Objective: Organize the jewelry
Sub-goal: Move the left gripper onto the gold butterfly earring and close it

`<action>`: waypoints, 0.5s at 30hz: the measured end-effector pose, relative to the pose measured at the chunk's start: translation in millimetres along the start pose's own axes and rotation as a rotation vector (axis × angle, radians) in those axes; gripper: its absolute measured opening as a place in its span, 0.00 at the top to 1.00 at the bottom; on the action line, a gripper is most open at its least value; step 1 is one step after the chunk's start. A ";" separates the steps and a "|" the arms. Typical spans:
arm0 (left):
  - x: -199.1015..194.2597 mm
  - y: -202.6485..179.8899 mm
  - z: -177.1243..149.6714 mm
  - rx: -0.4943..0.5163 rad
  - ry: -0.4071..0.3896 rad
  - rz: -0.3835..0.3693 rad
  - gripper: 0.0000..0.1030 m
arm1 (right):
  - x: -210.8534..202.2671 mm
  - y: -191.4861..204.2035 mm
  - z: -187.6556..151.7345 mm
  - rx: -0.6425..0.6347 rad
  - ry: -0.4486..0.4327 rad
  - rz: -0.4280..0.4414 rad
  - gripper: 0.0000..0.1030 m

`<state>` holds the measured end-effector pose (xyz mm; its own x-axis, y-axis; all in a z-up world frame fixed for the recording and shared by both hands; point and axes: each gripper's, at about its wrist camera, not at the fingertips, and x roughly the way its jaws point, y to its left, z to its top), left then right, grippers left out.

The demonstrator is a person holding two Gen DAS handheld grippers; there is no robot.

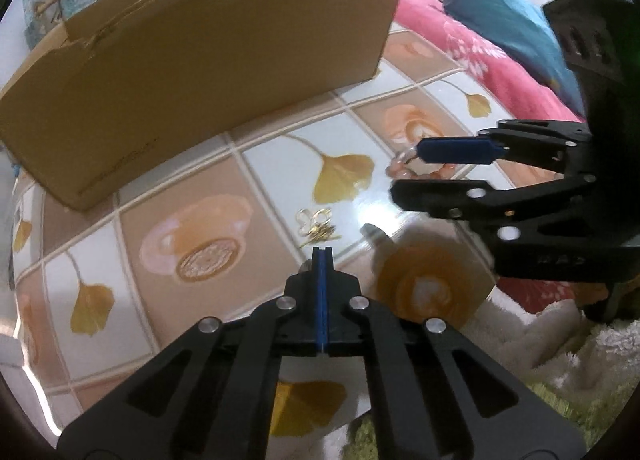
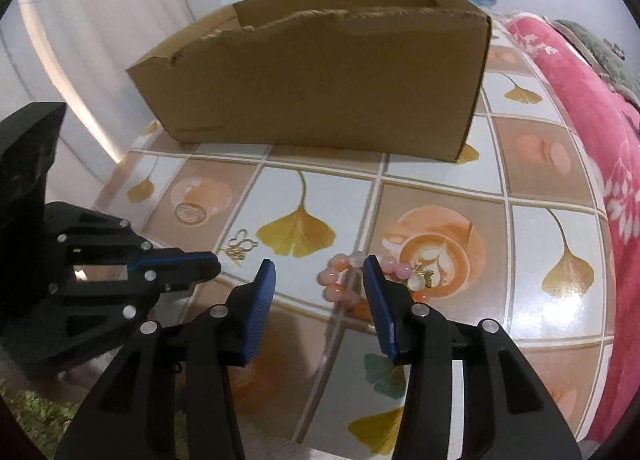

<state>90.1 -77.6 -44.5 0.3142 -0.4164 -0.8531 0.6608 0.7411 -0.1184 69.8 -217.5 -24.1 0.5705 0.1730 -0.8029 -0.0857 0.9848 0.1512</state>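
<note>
The right gripper [image 2: 320, 276] is held wide open, the pink bead bracelet [image 2: 344, 292] lying just ahead around its right finger. The left gripper [image 1: 322, 254] is pressed closed and empty, gold earrings [image 1: 316, 226] just beyond. The beads are judged smooth, loose and slippery; one strand should be pinched.

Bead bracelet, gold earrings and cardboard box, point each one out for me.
Bead bracelet [image 2: 340, 287], right wrist view, on the pink beads at its left.
Gold earrings [image 1: 316, 225], left wrist view, on the middle of the cluster.
Cardboard box [image 2: 320, 92], right wrist view, on its front wall.
</note>
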 end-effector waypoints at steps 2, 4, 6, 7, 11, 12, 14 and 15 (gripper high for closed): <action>-2.7 3.5 -2.9 -0.015 0.012 0.012 1.00 | -1.6 1.8 -0.3 -0.010 0.001 0.007 0.57; -4.9 6.5 -4.9 -0.026 0.017 0.019 1.00 | -1.7 2.4 -1.5 -0.012 0.006 0.010 0.57; -9.0 9.3 -7.1 -0.036 0.007 0.014 1.00 | 0.1 2.4 -2.2 -0.011 0.014 0.011 0.57; -10.7 10.0 -7.1 -0.038 -0.003 0.009 1.00 | 1.2 2.3 -2.2 -0.012 0.017 0.008 0.57; -14.2 10.3 -2.9 -0.040 -0.027 -0.001 1.00 | 3.5 1.3 -0.8 -0.001 0.022 -0.007 0.57; -14.8 9.7 -2.0 -0.036 -0.032 -0.004 1.00 | 4.8 0.0 -0.6 0.003 0.027 -0.008 0.57; -14.0 8.9 0.3 -0.028 -0.033 -0.001 1.00 | 9.4 -2.1 -2.1 0.009 0.054 -0.001 0.57; -13.4 8.0 1.3 -0.026 -0.034 0.000 1.00 | 9.1 -2.8 -3.5 0.009 0.055 0.000 0.57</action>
<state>92.1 -66.8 -33.4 0.3375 -0.4332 -0.8357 0.6428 0.7547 -0.1316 72.4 -218.6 -33.8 0.5246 0.1744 -0.8333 -0.0783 0.9845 0.1568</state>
